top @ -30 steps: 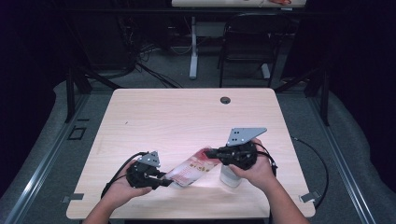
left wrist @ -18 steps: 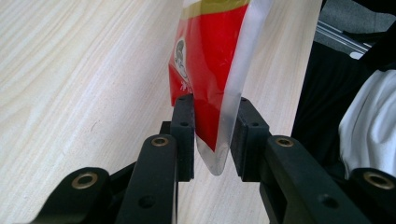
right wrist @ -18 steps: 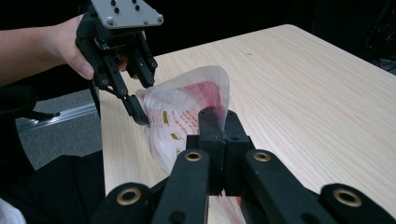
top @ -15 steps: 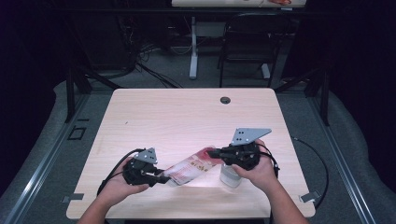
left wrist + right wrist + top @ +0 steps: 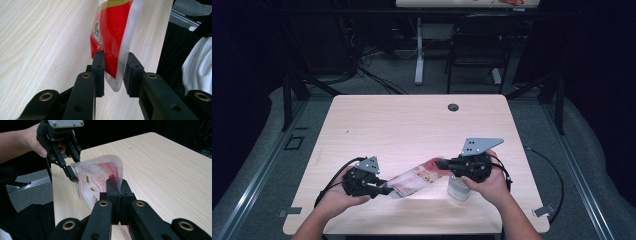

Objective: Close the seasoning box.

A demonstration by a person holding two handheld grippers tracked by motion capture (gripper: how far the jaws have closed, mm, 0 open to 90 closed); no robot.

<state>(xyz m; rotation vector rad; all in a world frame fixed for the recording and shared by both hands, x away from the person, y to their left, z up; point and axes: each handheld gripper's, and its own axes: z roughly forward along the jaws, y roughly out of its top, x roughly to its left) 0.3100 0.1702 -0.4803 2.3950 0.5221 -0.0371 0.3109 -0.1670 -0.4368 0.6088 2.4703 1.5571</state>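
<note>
A small clear cup [image 5: 459, 189] stands on the surface [image 5: 412, 125] near the front edge, right under the right hand [image 5: 487, 181]. A dark round hole [image 5: 453, 107] sits near the far edge. The rest of the wood top is bare. Past the far edge there is a black chair [image 5: 479, 47] and a white leg of another desk [image 5: 419, 55] on the grey floor.

The red and white bag [image 5: 414, 178] is held up just above the surface, near the front edge, between the two hands. Its long side runs from the left tongs [image 5: 388, 190] up to the right tongs [image 5: 441, 162], slanting a little away from the person.

The left tongs are partly parted, with the clear bottom corner of the bag [image 5: 113, 50] between their jaws; the left jaw touches it. The right tongs [image 5: 116, 185] are clenched on the other end of the bag [image 5: 97, 180].

The bag has a round picture and small gold and red marks on it, but the words are too small to read.
</note>
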